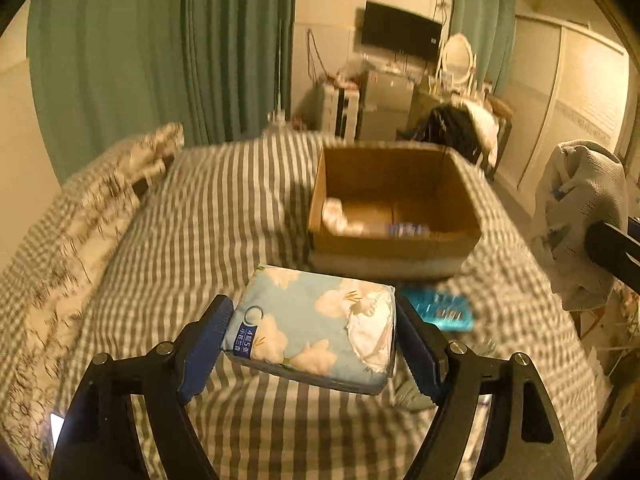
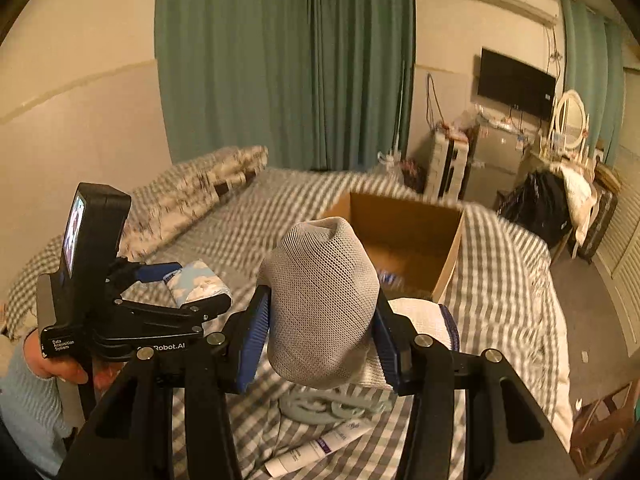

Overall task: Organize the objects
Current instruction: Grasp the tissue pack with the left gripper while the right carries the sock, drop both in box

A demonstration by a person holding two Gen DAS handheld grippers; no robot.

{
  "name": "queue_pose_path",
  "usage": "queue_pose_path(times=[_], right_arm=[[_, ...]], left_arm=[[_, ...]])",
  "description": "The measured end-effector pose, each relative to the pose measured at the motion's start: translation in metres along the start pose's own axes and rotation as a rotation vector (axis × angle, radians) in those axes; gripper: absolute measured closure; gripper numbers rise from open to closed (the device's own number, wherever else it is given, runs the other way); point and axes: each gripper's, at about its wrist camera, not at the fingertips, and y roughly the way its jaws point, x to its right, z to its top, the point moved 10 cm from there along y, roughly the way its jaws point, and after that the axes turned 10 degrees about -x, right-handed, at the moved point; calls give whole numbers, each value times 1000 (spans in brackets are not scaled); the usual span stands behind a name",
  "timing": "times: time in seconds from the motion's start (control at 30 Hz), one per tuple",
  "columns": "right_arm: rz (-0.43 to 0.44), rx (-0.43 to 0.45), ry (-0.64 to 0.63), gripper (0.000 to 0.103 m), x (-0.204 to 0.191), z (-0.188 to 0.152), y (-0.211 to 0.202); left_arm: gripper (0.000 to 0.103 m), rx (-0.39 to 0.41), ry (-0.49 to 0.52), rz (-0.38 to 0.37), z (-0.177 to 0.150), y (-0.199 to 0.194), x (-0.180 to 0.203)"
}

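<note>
My left gripper (image 1: pixel 314 332) is shut on a blue floral tissue pack (image 1: pixel 316 326) and holds it above the striped bed, short of the open cardboard box (image 1: pixel 394 204). The box holds a white bundle (image 1: pixel 336 216) and a small blue-labelled item (image 1: pixel 408 230). My right gripper (image 2: pixel 322 316) is shut on a grey mesh sock bundle (image 2: pixel 324 300), held above the bed in front of the box (image 2: pixel 404 236). The left gripper (image 2: pixel 188 284) with the tissue pack (image 2: pixel 202 282) shows at the left of the right wrist view.
A teal packet (image 1: pixel 444 310) lies on the bed beside the box. A white tube (image 2: pixel 320 450), a pale coiled item (image 2: pixel 320 408) and a white folded cloth (image 2: pixel 424 316) lie under my right gripper. Pillows (image 1: pixel 120 176) lie at the left. A chair with clothes (image 1: pixel 580 216) stands right of the bed.
</note>
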Motion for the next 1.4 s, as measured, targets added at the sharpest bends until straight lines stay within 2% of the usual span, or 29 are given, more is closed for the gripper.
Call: queue_pose_path(times=[0.17,0.3,0.47,0.6,0.8,0.93,1.03,1.07,1.1,1.13,1.3,1.4], right_arm=[[-25,55,-22,55,10,32,-19],[-23,79,-10,55,27,64,-15],[-5,91,4,55,47,98,7],[7,75,3,55,58,118,42],[-10,28,54,56,87,122,114],[-5,-9,79,56,103,113,155],[18,3,129,49,117,109,172],[10,9,150,38,123,109,174],[-7,27,170,22,130,109,173],[-13,44,179,18,136,110,169],[-17,90,173,16,138,114,136],[-30,91,161,15,136,113,106]], left_arm=[[21,72,17,-7,42,-22,13],[21,121,43,-9,81,-21,28],[21,117,50,-13,122,8,37],[21,98,25,-40,149,45,38],[21,24,4,-47,149,118,39],[20,8,48,-25,141,154,45],[15,8,63,-27,134,166,48],[11,1,64,-26,131,168,48],[5,-4,64,-25,132,169,49],[4,-4,64,-23,130,168,48],[3,6,67,13,123,142,44],[3,31,59,22,119,106,44]])
